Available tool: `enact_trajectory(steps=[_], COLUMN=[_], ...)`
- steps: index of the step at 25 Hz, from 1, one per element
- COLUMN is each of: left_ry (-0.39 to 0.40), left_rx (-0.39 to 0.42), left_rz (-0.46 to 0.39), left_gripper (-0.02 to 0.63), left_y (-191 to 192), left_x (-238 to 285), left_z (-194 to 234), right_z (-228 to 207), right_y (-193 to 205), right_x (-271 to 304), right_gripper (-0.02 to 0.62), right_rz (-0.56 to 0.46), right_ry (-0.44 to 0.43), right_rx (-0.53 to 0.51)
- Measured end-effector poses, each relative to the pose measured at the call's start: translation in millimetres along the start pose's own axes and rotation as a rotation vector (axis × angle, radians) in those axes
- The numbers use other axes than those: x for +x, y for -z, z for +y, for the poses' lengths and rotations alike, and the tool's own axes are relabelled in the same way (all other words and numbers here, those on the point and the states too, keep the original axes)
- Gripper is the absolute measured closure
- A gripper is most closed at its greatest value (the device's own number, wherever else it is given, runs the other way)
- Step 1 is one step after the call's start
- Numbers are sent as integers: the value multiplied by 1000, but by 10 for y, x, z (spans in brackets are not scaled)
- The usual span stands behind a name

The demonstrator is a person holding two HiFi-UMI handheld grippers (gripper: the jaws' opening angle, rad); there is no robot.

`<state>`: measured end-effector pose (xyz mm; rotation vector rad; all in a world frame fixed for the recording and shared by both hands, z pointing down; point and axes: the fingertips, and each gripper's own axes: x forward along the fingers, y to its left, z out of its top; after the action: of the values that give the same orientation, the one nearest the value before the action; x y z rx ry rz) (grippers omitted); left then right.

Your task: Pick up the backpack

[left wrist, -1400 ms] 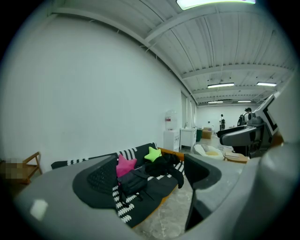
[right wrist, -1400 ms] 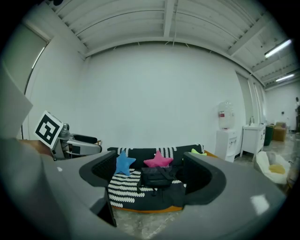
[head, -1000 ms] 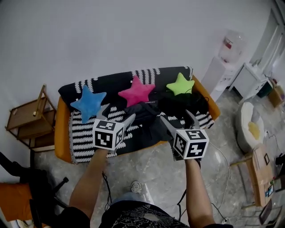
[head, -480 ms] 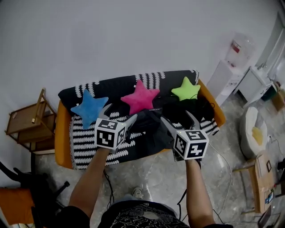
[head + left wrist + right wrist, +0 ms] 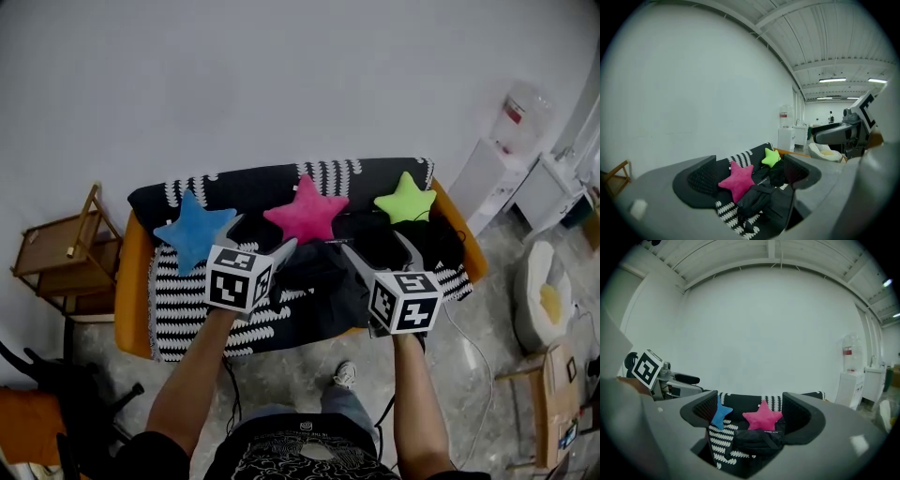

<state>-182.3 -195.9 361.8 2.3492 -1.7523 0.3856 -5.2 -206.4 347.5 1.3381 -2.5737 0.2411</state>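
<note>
A black backpack (image 5: 323, 281) lies on the sofa seat, below the pink star cushion (image 5: 307, 212); it also shows in the left gripper view (image 5: 757, 202) and the right gripper view (image 5: 757, 441). My left gripper (image 5: 258, 234) is open and held in the air before the sofa, left of the backpack. My right gripper (image 5: 380, 251) is open too, in front of the backpack's right side. Neither touches it. Nothing is between either pair of jaws.
The orange sofa (image 5: 131, 291) carries a black-and-white patterned throw (image 5: 178, 300), a blue star cushion (image 5: 192, 230) and a green star cushion (image 5: 406, 199). A wooden side table (image 5: 61, 253) stands left. A water dispenser (image 5: 502, 155) and white furniture stand right. Cables lie on the floor.
The view has shifted toward the sofa and both grippers have come a little nearer to it, staying open. The person's foot has moved.
</note>
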Motion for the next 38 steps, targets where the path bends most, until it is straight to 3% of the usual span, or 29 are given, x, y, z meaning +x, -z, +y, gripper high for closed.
enact_trajectory(steps=[8,25,32,38], left_ry=[-41,-237,-306,-327], left_rx=[-11,-73,-88,-98], left_rz=[13,60,80,139], left_gripper=[164,164,164,164], left_y=[-6,-612,-642,-435], left_x=[463,2019,2246,2343], left_z=[126,450,579,630], right_z=[-285,-1505,-1662,-1660], right_y=[47,-577,-617,-344], right_x=[487,2029,2403,2583], right_gripper=[160,169,172,180], right_rz=[9,50,66,131], right_ry=[-60,-282,-355,-424], right_rx=[-5,-71,-80,-87])
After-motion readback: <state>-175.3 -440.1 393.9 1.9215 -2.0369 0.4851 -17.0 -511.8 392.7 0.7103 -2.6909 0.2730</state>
